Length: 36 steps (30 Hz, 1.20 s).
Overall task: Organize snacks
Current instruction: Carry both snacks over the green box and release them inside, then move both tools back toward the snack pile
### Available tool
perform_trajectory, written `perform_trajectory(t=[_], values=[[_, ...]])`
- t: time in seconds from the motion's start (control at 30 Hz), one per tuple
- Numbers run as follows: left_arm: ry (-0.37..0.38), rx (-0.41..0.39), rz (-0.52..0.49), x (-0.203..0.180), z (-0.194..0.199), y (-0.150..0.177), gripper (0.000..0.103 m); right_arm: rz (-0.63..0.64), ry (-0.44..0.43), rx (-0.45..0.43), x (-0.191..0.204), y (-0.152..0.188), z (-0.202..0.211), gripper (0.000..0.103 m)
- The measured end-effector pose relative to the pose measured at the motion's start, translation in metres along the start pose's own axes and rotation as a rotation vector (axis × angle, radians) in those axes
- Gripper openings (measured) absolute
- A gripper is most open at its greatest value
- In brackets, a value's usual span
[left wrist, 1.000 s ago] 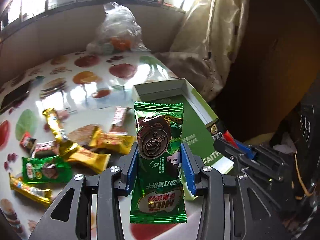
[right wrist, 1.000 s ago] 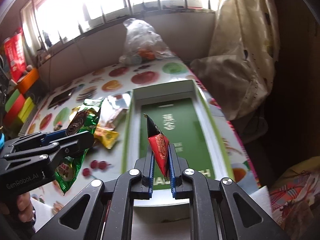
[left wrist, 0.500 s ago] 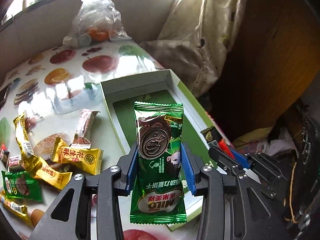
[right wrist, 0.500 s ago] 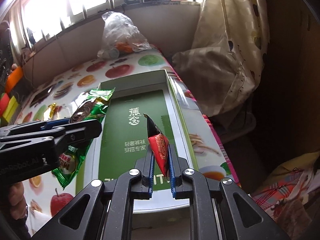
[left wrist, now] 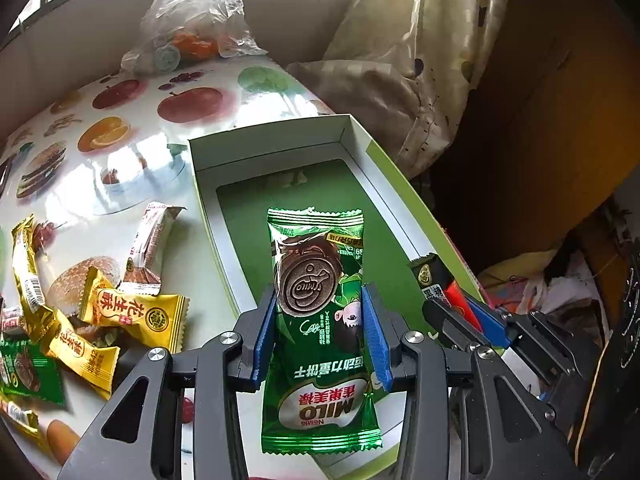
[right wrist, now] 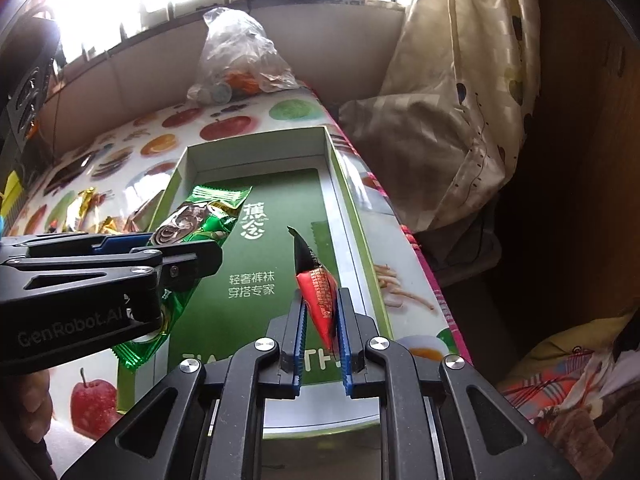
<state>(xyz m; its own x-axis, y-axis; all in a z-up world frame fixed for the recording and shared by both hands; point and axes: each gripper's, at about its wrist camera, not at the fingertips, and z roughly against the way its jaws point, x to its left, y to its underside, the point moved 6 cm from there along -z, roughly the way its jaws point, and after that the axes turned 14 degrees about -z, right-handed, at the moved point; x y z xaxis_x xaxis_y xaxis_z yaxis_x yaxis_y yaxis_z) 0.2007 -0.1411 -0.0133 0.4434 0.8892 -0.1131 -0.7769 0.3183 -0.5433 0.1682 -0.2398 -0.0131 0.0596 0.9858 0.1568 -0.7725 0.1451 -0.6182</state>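
My left gripper (left wrist: 320, 312) is shut on a green Milo biscuit packet (left wrist: 316, 320) and holds it above the open green-and-white box (left wrist: 208, 216). In the right wrist view the left gripper (right wrist: 176, 252) and its packet (right wrist: 192, 224) hang over the box's left wall (right wrist: 170, 196). My right gripper (right wrist: 320, 304) is shut on a red-and-black snack packet (right wrist: 318, 284), held on edge over the box's right side. That packet also shows in the left wrist view (left wrist: 440, 284). Nothing lies in the box.
Loose snacks lie on the fruit-print tablecloth left of the box: yellow peanut candy packets (left wrist: 132, 308), a brown-white bar (left wrist: 148, 248), another green packet (left wrist: 24, 368). A clear plastic bag (left wrist: 192, 20) sits at the far end. A curtain (right wrist: 460, 100) hangs past the table's right edge.
Both grippers have moved right and forward with their packets, from beside the box to over it. The green packet now hangs over the box's interior.
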Motion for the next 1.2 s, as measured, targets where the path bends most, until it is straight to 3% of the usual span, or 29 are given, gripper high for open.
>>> perform_trajectory(t=[0.63, 0.93, 1.03, 1.1, 1.2], values=[[0.022, 0.023, 0.009, -0.003, -0.013, 0.003, 0.042, -0.022, -0.003, 0.009, -0.007, 0.004, -0.005, 0.017], [0.031, -0.004, 0.020, 0.000, -0.002, 0.006, 0.042, -0.045, -0.048, 0.000, -0.004, 0.005, 0.001, 0.029], [0.027, -0.023, 0.026, 0.002, 0.007, 0.008, 0.042, -0.050, -0.065, -0.012, -0.002, 0.005, 0.007, 0.036], [0.025, -0.036, 0.034, 0.006, 0.014, 0.009, 0.042, -0.051, -0.057, -0.031, -0.001, 0.004, 0.012, 0.048], [0.022, -0.063, 0.041, 0.009, 0.027, 0.013, 0.042, -0.058, -0.065, -0.047, -0.001, 0.002, 0.018, 0.048]])
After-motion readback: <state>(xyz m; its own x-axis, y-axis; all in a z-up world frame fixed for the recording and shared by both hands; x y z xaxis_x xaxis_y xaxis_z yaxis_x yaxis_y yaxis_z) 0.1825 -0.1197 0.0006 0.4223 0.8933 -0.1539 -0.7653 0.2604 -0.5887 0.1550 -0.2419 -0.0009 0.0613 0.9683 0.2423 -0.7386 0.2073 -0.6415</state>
